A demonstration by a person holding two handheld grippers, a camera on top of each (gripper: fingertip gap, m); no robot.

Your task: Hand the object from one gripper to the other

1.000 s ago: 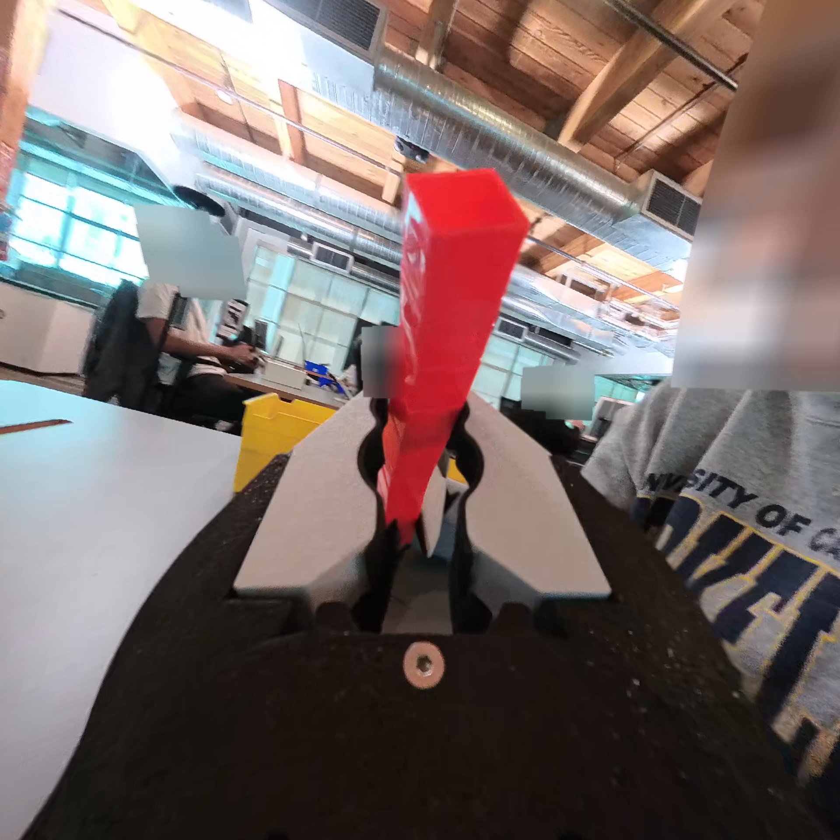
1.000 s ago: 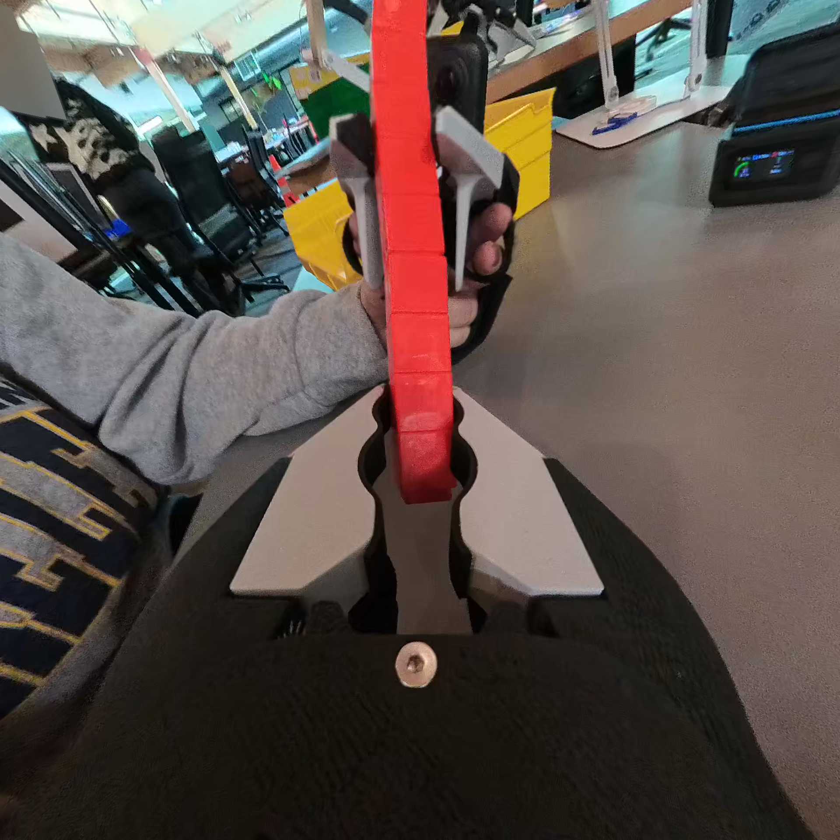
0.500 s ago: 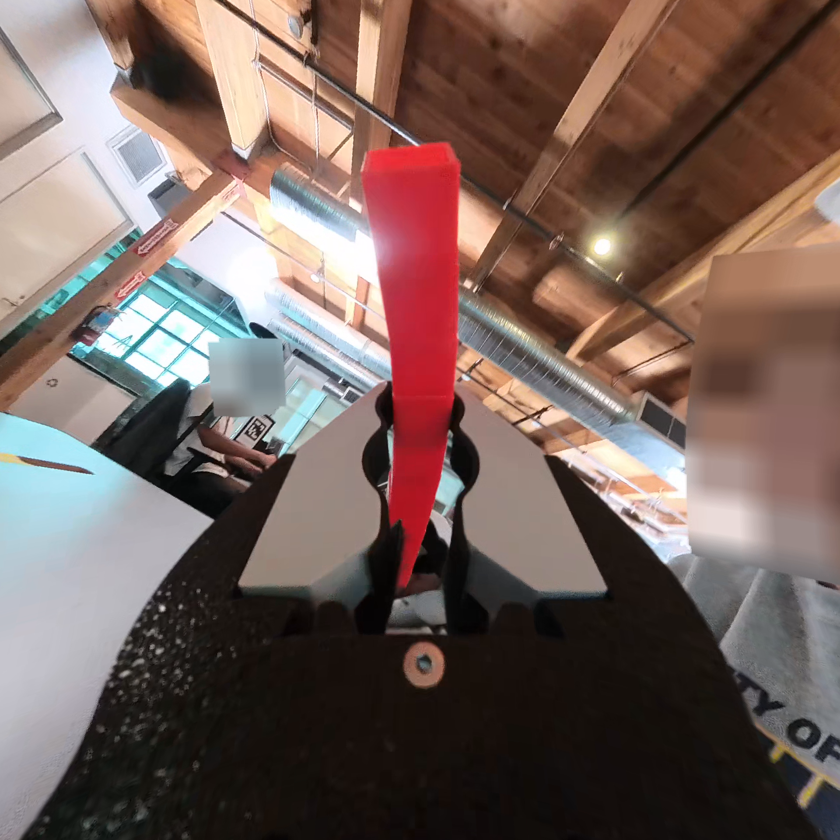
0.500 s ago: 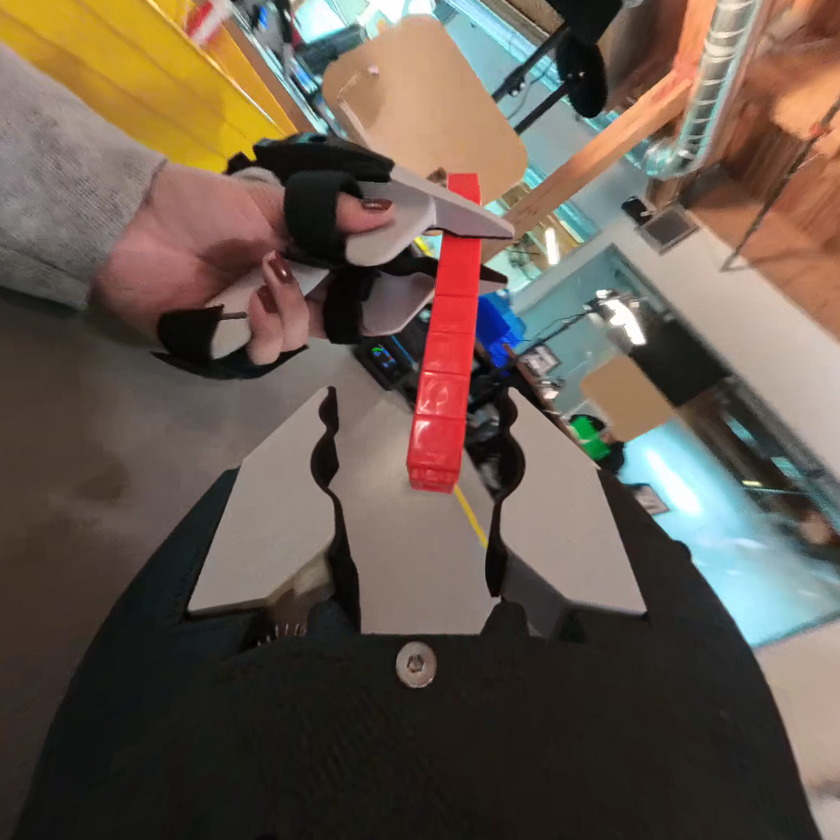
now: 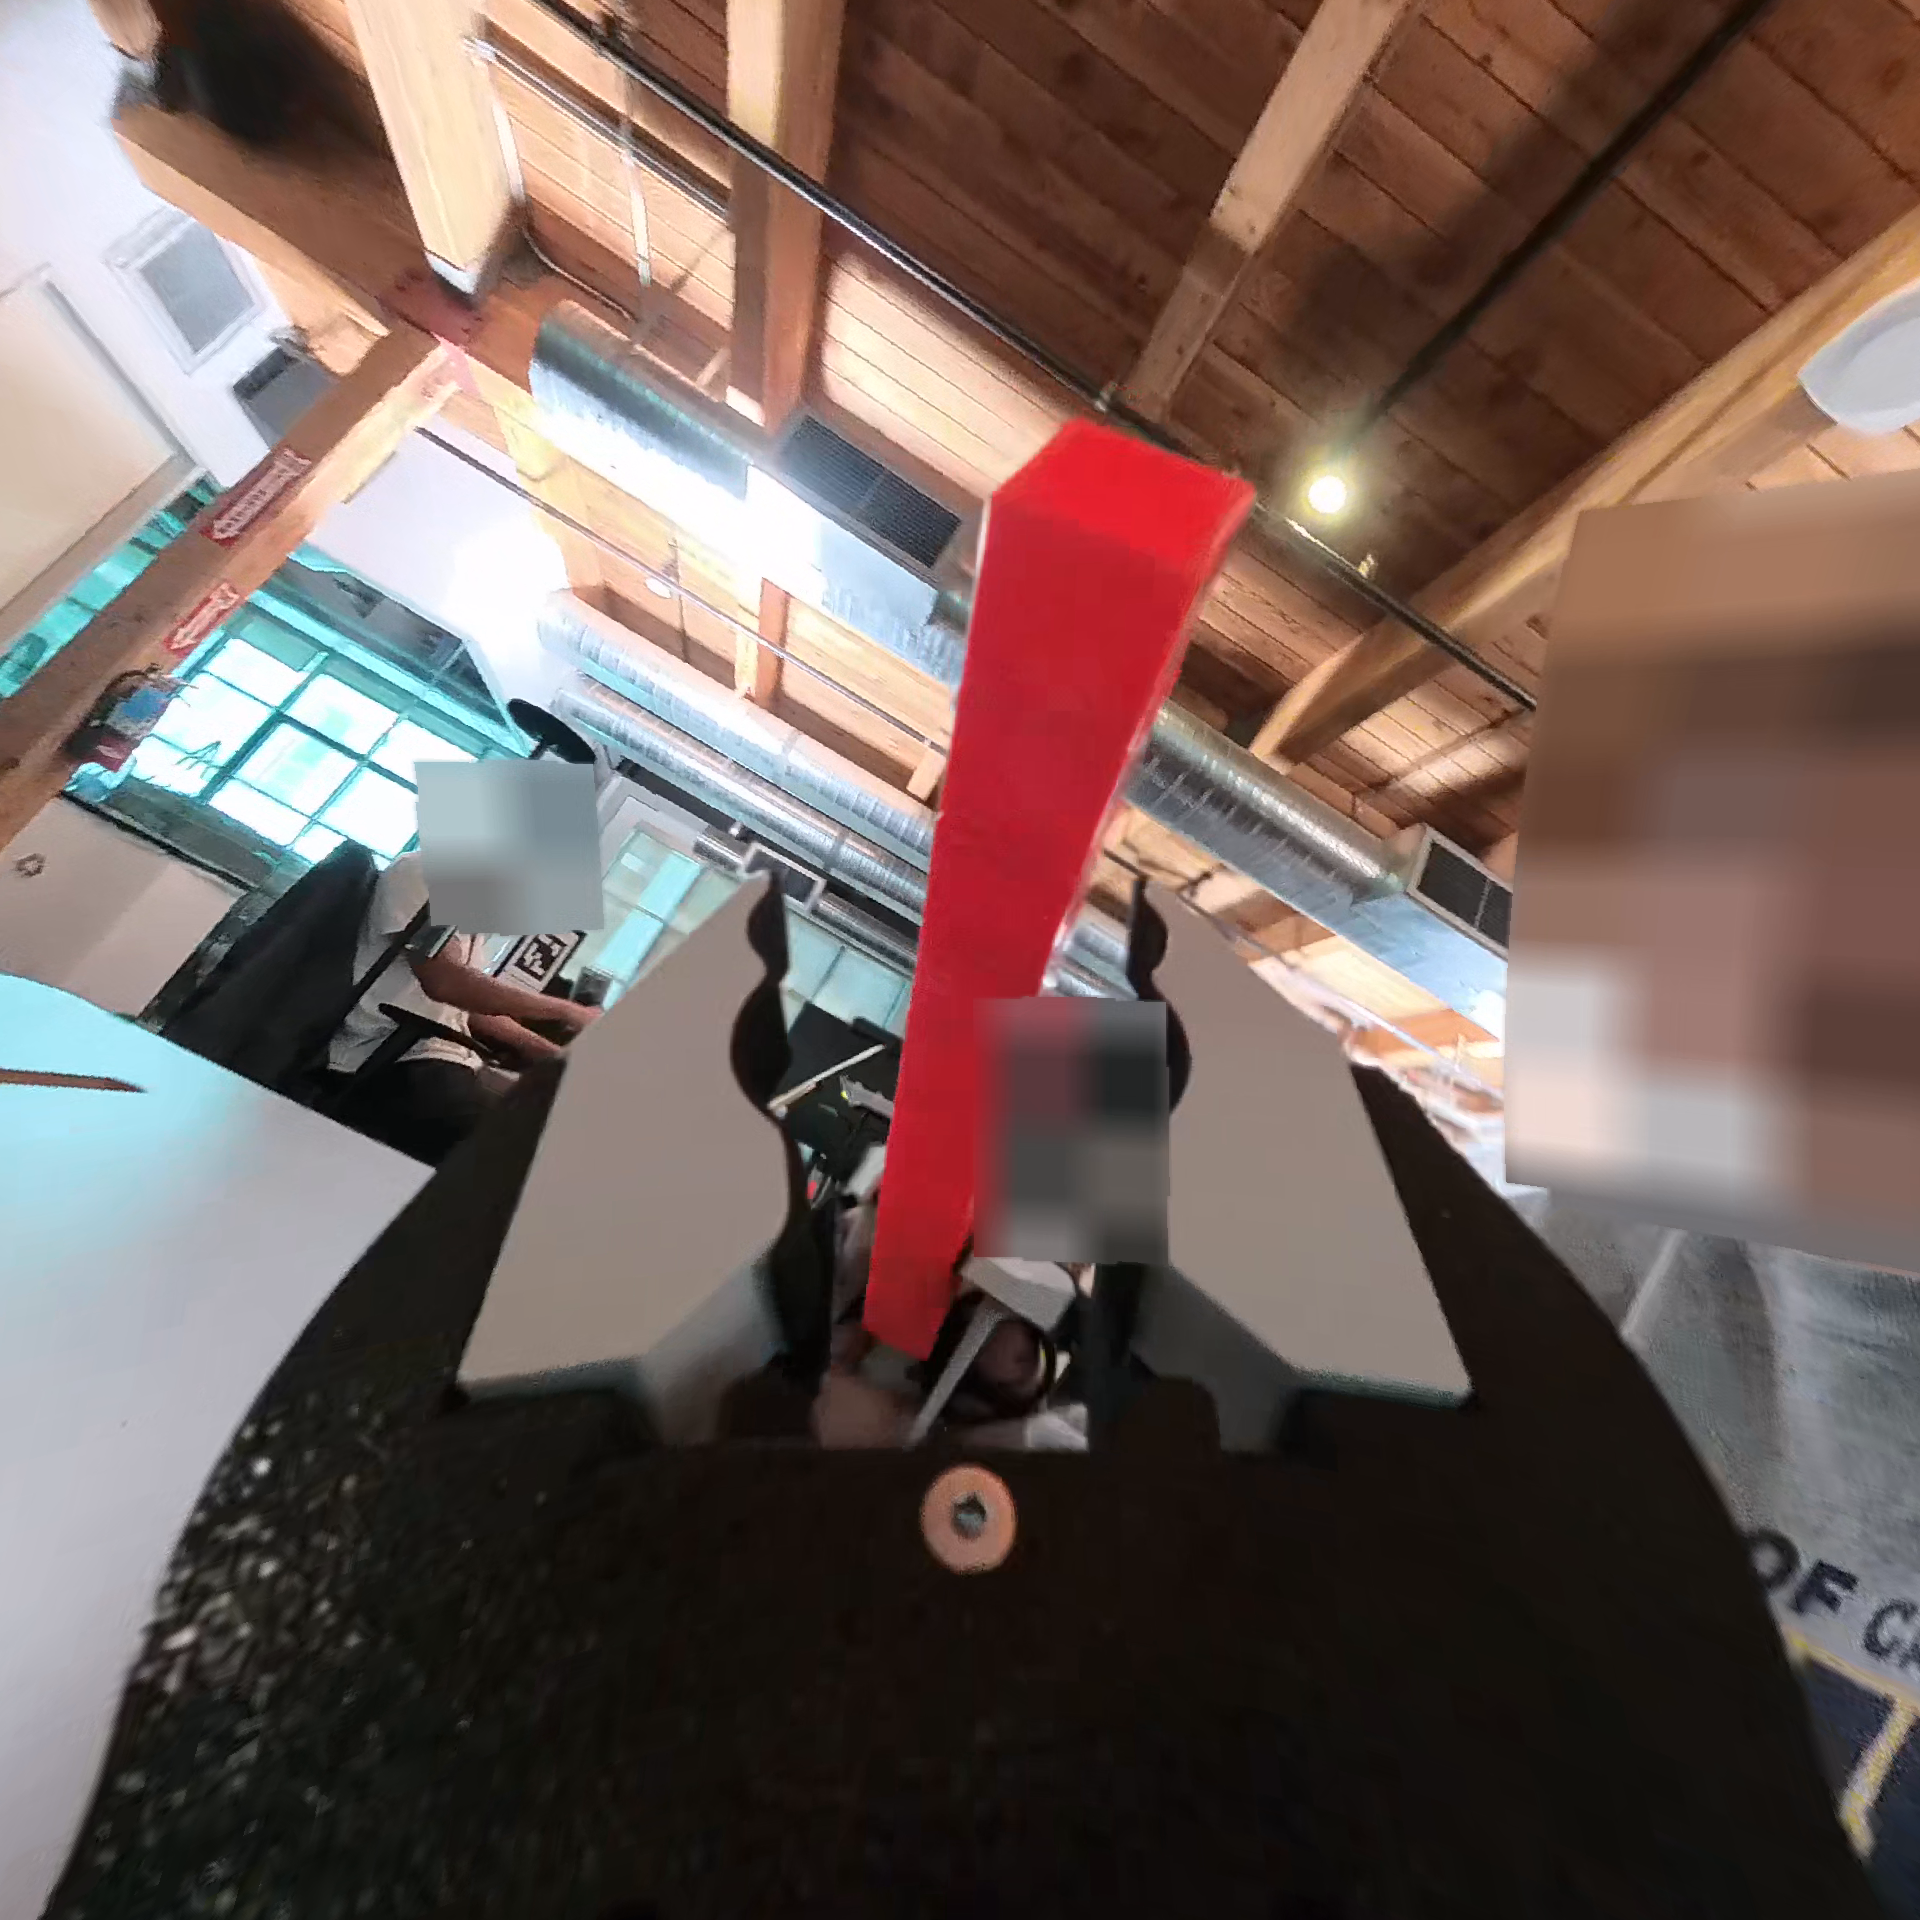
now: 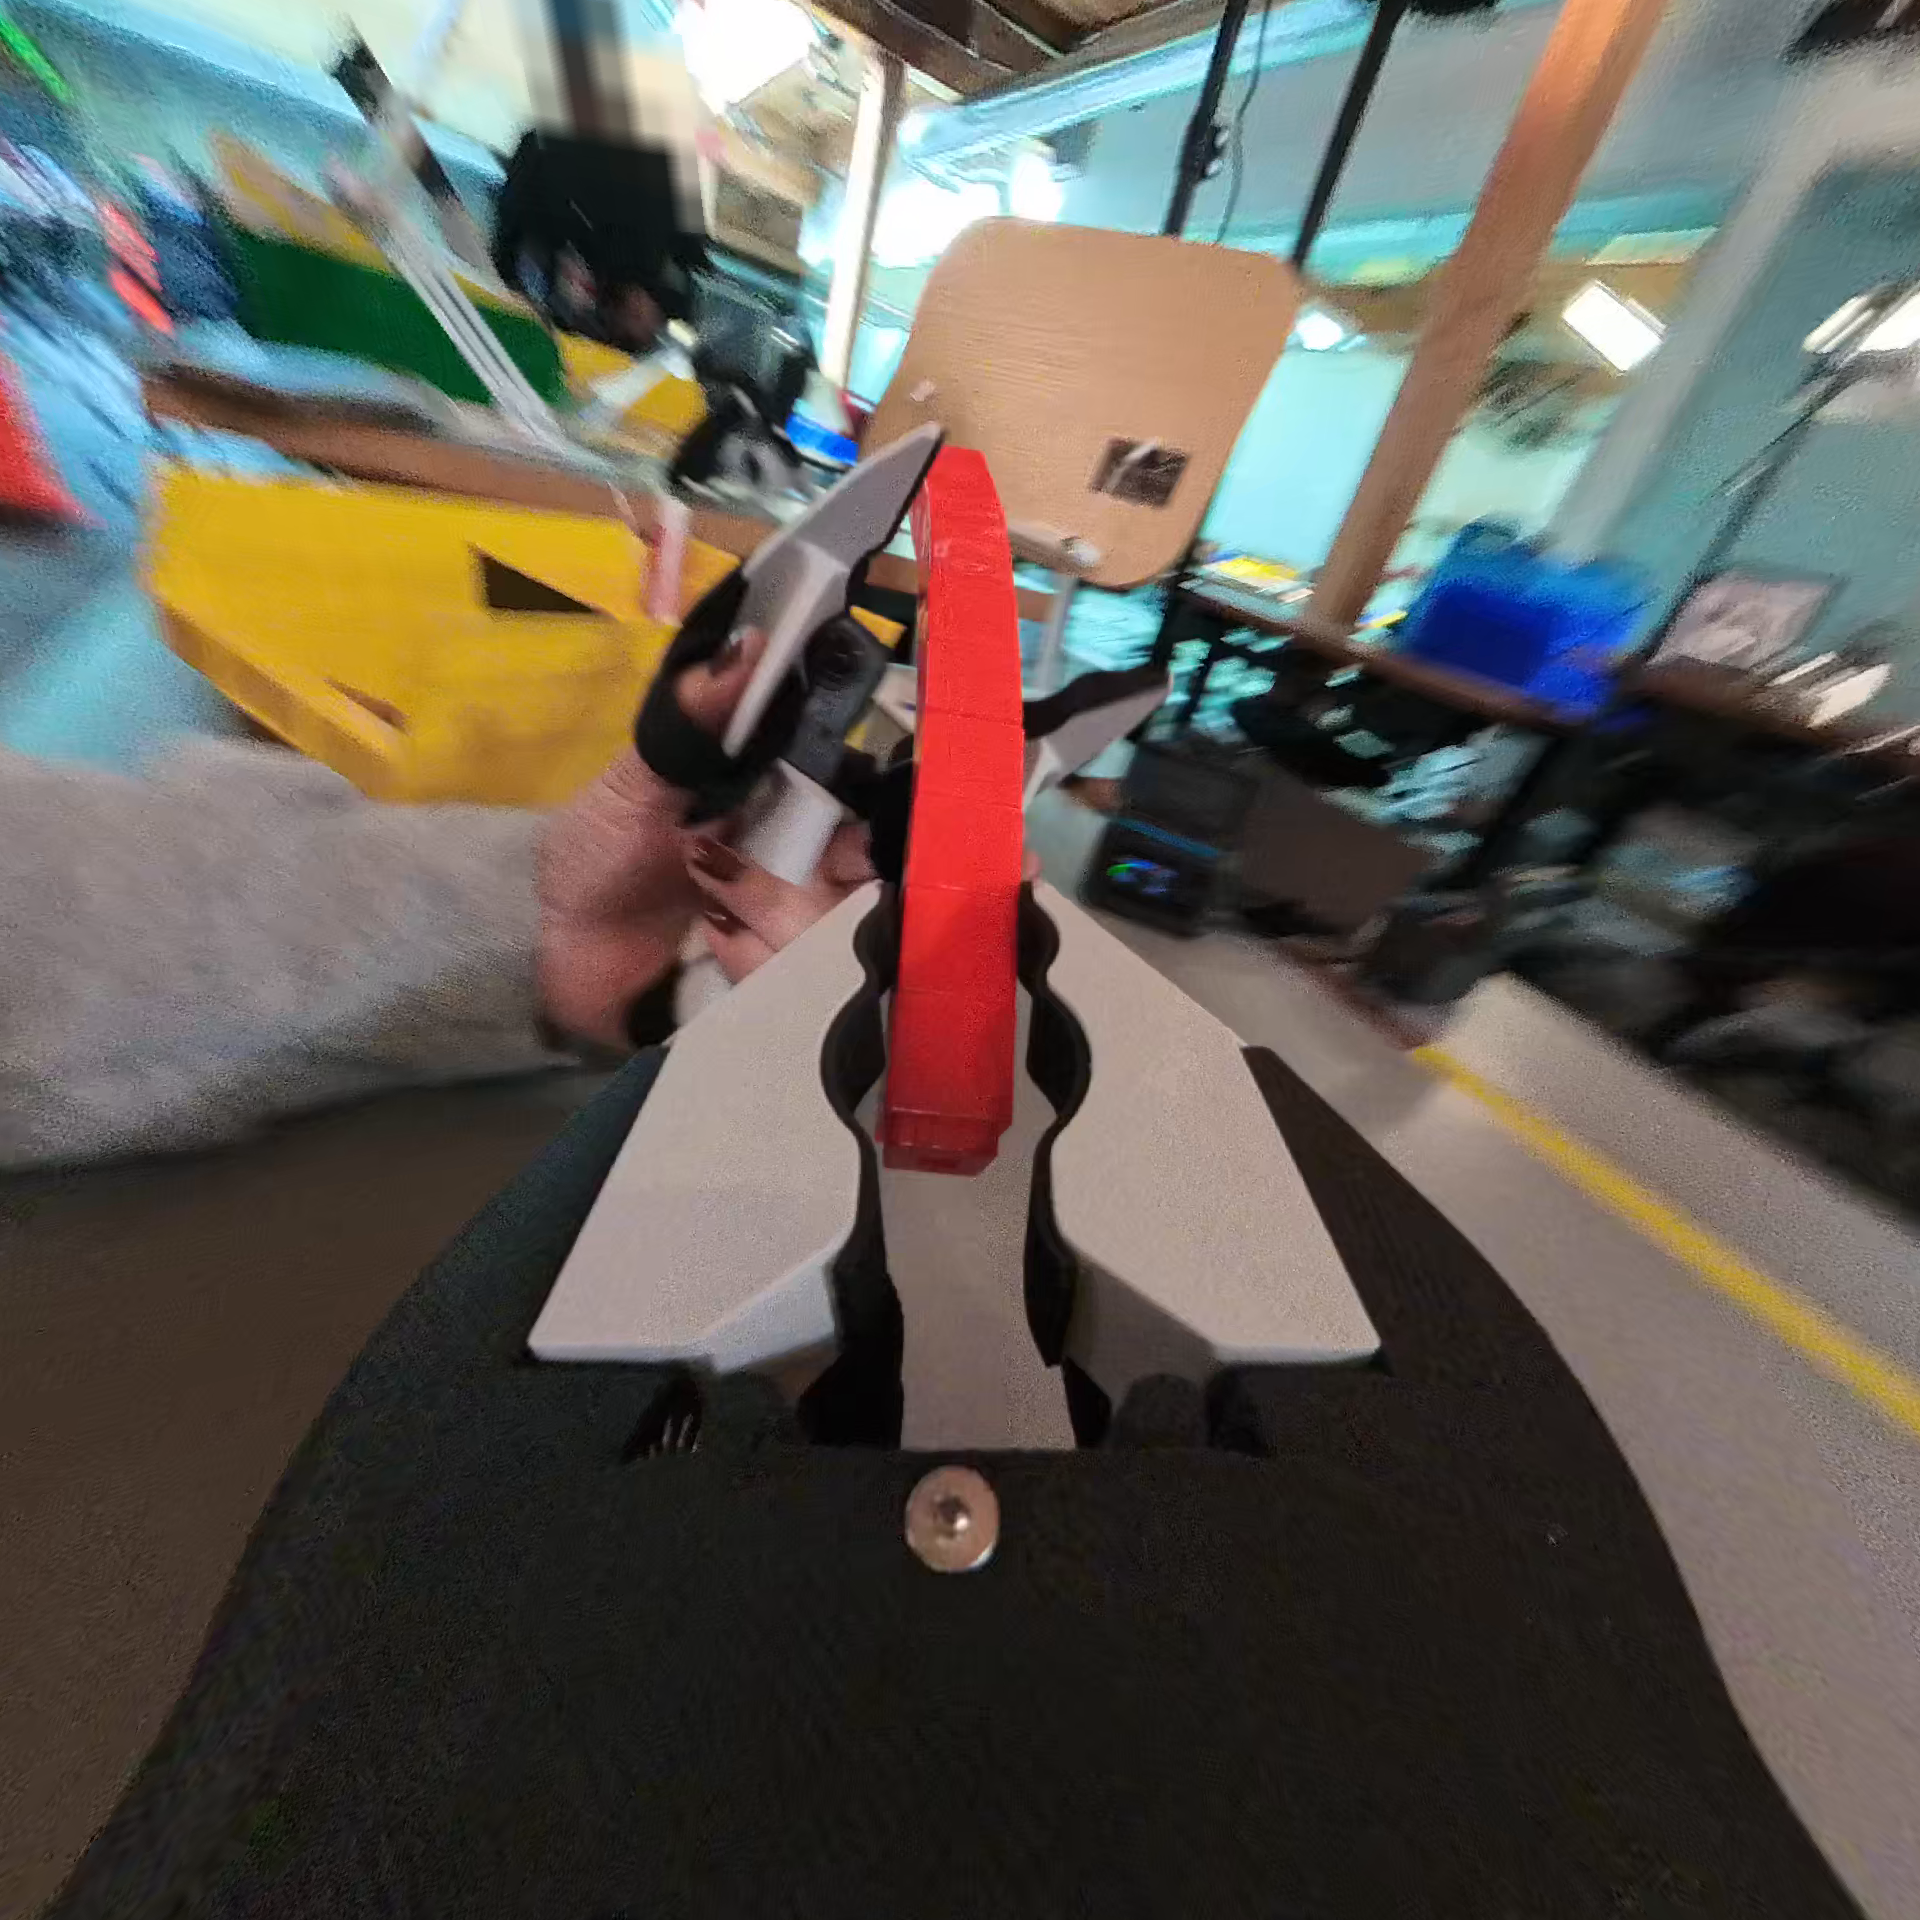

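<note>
Two grippers were on the job, and only one actually had the red block stick [image 6: 961, 831]. Starting at the left of the right wrist view: your grey sleeve [image 6: 239, 935] came in from that side, in front of a blurry yellow bin [image 6: 395, 613], and your left hand [image 6: 634, 894] had the left gripper [image 6: 977, 582] up by the stick's far end with its grey fingers [image 6: 831, 551] spread apart on either side, so that one had let go. Moving toward the middle, your right gripper [image 6: 954, 935] was clamped on the stick's near end, both pads pressed against its sides, the stick standing up and away from the camera. Off to the right was a grey floor with a yellow line [image 6: 1662, 1247]. From the left wrist view, a pale table [image 5: 187, 1299] sat at the left, then the left gripper [image 5: 956, 914] splayed wide with the red block stick [image 5: 1049, 831] running up between the fingers, clear of both, toward the wooden ceiling [image 5: 1351, 208].
</note>
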